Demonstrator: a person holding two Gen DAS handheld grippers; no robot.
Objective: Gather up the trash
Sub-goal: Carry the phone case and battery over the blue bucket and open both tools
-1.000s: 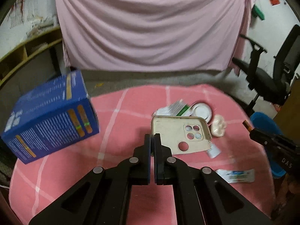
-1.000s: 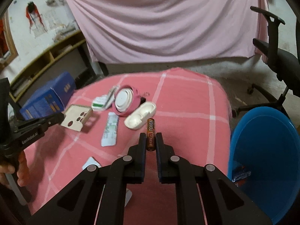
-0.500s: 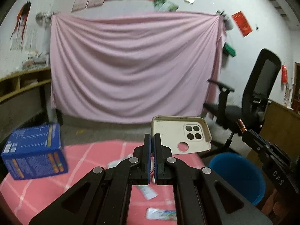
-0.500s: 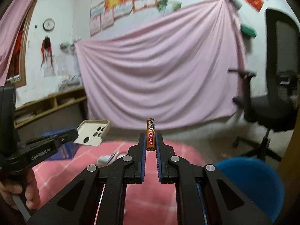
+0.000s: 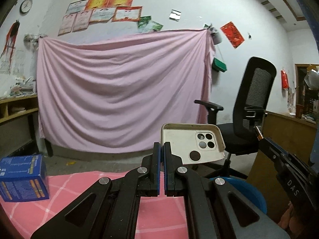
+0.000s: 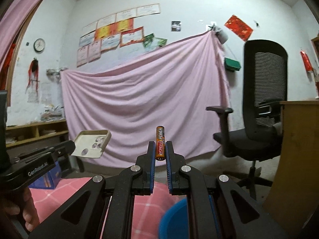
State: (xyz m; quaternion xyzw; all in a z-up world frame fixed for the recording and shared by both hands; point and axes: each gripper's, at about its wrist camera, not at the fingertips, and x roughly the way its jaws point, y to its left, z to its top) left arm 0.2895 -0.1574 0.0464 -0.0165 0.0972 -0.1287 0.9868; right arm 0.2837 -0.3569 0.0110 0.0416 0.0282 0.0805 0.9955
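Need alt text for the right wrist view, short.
The right gripper is shut on an upright orange battery. At left, the left gripper holds a cream phone case; a pink sheet hangs behind, with a blue bin below.

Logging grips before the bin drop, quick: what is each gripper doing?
Left gripper: shut on the phone case.
Right gripper: shut on the battery.

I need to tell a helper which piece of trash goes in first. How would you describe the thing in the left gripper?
In front of the pink curtain, the left gripper is shut on a cream phone case by its edge. Its round camera holes set it apart from the battery in the right gripper.
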